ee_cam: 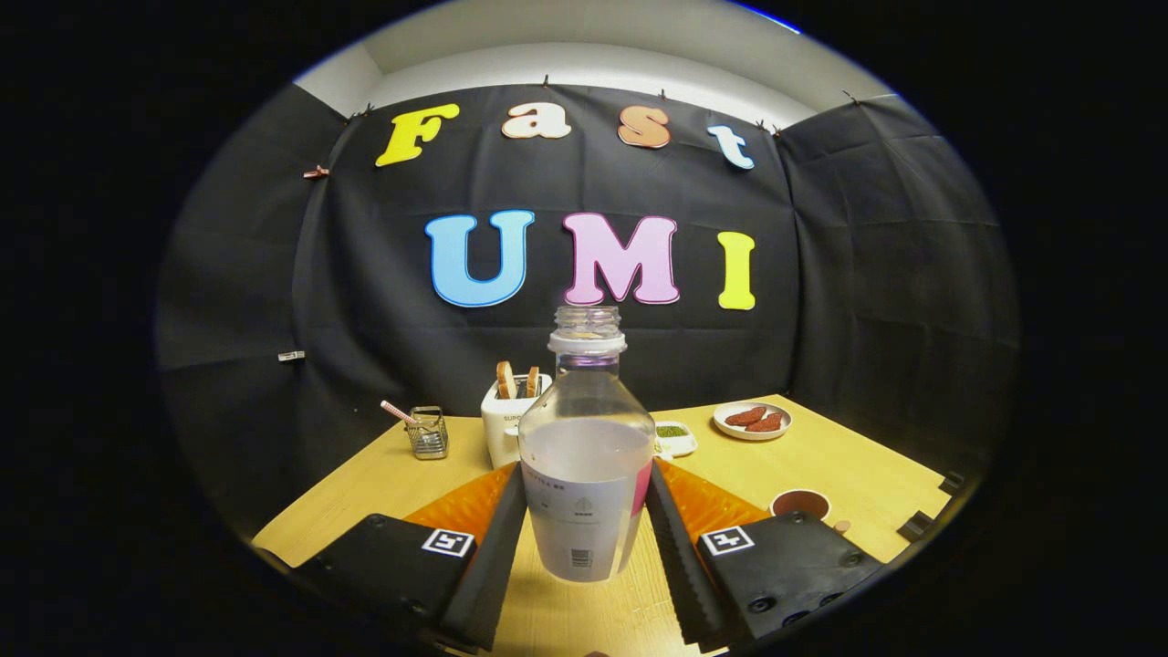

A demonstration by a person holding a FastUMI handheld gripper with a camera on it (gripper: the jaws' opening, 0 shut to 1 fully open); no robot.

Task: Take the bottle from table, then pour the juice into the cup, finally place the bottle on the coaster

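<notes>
Gripping the bottle (pixel 586 456), the hand-held gripper (pixel 585 529) is pressing both fingers against the labelled lower part of it, one on each side. That clear plastic bottle is standing upright between the fingers, its cap off and its neck open, and pale liquid is filling it to roughly the shoulder. Its base is showing against the wooden table (pixel 849 456); whether it is touching the wood, I cannot tell. To the right of the right finger, a cup (pixel 800 504) with a dark inside is sitting near the table's edge. Farther off on the right, a white plate (pixel 752 420) is carrying reddish-brown pieces. Just beyond the bottle, a small white dish (pixel 676 439) is holding something green. Left of the bottle, a white box-shaped holder (pixel 507 422) is standing at the far side, and a small wire basket (pixel 427 432) with a striped straw is sitting farther left.
</notes>
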